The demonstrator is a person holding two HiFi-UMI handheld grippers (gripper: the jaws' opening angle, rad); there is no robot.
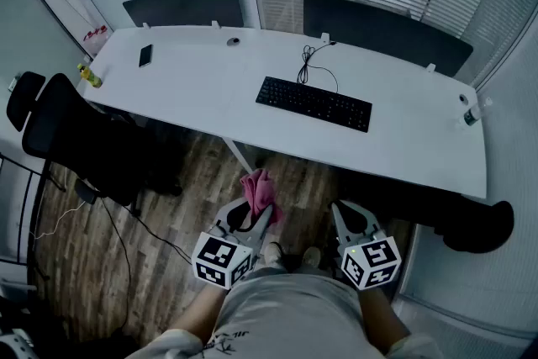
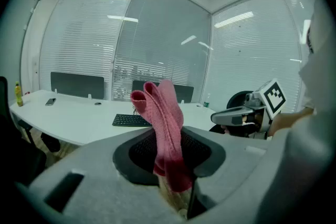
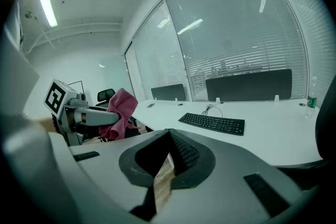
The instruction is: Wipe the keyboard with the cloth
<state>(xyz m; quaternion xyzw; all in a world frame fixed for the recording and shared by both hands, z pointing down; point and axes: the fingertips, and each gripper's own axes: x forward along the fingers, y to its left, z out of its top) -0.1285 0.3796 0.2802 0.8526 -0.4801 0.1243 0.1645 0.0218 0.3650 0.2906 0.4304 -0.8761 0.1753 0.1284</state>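
The black keyboard point(image 1: 313, 102) lies on the white table point(image 1: 193, 88), its cable curling toward the far edge. A pink cloth point(image 1: 259, 192) sticks up from my left gripper point(image 1: 262, 213), which is shut on it, held low over the wooden floor in front of the table. In the left gripper view the cloth point(image 2: 165, 123) rises folded between the jaws of the left gripper point(image 2: 169, 136), with the keyboard point(image 2: 130, 120) behind it. My right gripper point(image 1: 338, 208) hangs beside the left, shut and empty. The right gripper view shows the right gripper point(image 3: 168, 138), the keyboard point(image 3: 212, 123) and the cloth point(image 3: 120, 112).
A phone point(image 1: 145, 55), a small mouse-like object point(image 1: 233, 40) and a yellow bottle point(image 1: 90, 77) are on the table's left part; a bottle point(image 1: 468, 114) stands at its right end. Black office chairs point(image 1: 80, 134) point(image 1: 471, 223) sit at both sides. Dark panels point(image 1: 382, 29) line the far edge.
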